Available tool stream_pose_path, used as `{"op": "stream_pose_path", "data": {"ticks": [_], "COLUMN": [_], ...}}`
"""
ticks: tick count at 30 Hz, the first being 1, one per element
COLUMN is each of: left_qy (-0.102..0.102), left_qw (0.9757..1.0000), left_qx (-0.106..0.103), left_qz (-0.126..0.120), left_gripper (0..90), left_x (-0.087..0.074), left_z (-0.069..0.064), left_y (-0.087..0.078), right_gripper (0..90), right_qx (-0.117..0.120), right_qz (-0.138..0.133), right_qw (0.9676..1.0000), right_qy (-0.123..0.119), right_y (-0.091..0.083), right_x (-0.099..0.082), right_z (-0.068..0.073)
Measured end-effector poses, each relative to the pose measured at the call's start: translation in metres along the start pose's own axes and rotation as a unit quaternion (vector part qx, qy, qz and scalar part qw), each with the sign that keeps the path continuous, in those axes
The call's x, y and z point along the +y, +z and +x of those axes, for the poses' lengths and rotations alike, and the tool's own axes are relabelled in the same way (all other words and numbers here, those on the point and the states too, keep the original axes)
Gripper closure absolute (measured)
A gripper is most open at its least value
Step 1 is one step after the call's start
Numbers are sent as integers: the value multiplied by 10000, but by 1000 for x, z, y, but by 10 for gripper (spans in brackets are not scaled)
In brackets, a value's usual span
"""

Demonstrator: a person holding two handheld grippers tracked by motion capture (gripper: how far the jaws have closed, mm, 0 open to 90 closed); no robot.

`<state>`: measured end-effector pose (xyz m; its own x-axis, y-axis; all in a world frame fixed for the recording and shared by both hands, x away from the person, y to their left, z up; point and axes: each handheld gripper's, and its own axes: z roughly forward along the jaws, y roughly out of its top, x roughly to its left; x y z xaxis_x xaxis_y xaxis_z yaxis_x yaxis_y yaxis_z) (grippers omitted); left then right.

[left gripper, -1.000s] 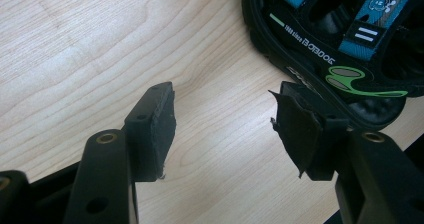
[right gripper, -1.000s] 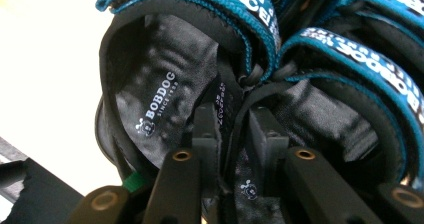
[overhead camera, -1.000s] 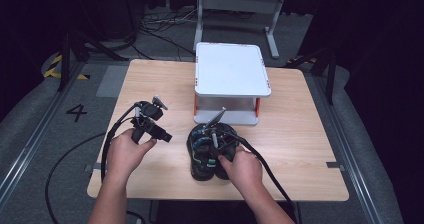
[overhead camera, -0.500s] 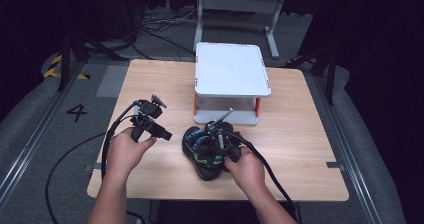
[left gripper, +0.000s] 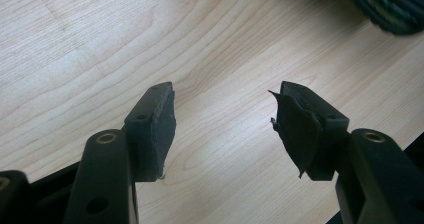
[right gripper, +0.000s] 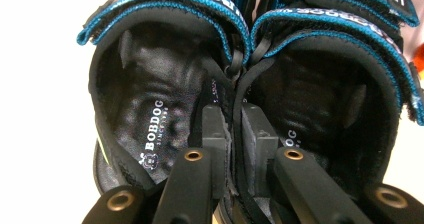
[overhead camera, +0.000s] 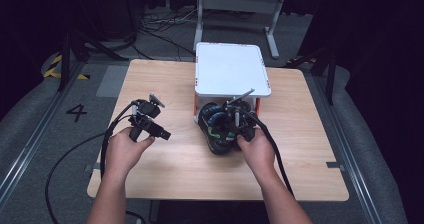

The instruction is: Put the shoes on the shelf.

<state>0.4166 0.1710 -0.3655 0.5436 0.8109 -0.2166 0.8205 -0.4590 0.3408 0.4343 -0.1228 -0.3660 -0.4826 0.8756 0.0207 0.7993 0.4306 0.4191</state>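
A pair of black sandals [overhead camera: 214, 130] with teal straps hangs just in front of the white stand. My right gripper [overhead camera: 227, 130] is shut on them. In the right gripper view its jaws [right gripper: 235, 129] pinch the two inner side walls together, the left sandal [right gripper: 150, 99] on one side and the right sandal [right gripper: 325, 94] on the other. These jaws have just been closing on those walls. My left gripper [overhead camera: 162, 133] is held low over the table at the left. In the left gripper view its jaws [left gripper: 225, 119] stand open over bare wood, with a sandal's edge [left gripper: 390, 9] at the top right.
A white raised stand [overhead camera: 230, 69] on red legs sits at the table's far middle, right behind the sandals. The wooden table [overhead camera: 165, 174] has bare room in front and at both sides. Cables trail from both grippers off the near edge.
My right hand has carried the sandals away from the near edge toward the white stand and lifted them a little. The left hand has stayed put.
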Motion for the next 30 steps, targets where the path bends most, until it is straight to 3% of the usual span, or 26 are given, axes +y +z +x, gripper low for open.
{"op": "stream_pose_path", "data": {"ticks": [5,7,11,17,21,30], "left_qy": [-60,-48,-29,-40,-81,-64], "left_qw": [9999,10000,10000,10000,10000,10000], "left_qx": [11,22,-6,-17,-7,4], "left_qz": [-82,-37,36,11,7,12], "left_gripper": [413,413,413,413,413,413], "left_x": [-2,-2,-1,-2,-3,-3], "left_z": [2,4,2,3,5,3], "left_y": [-4,-2,2,0,0,0], "right_gripper": [828,828,827,827,825,819], "right_qx": [-153,-265,-450,-617,-758,-773], "right_qz": [120,91,-57,-157,-261,-499], "right_qw": [9996,9987,9974,9954,9947,9919], "right_qy": [195,417,554,716,646,874], "right_y": [10,18,26,39,44,50], "right_x": [17,24,30,38,43,47], "right_z": [-14,-25,-31,-31,-27,-23]}}
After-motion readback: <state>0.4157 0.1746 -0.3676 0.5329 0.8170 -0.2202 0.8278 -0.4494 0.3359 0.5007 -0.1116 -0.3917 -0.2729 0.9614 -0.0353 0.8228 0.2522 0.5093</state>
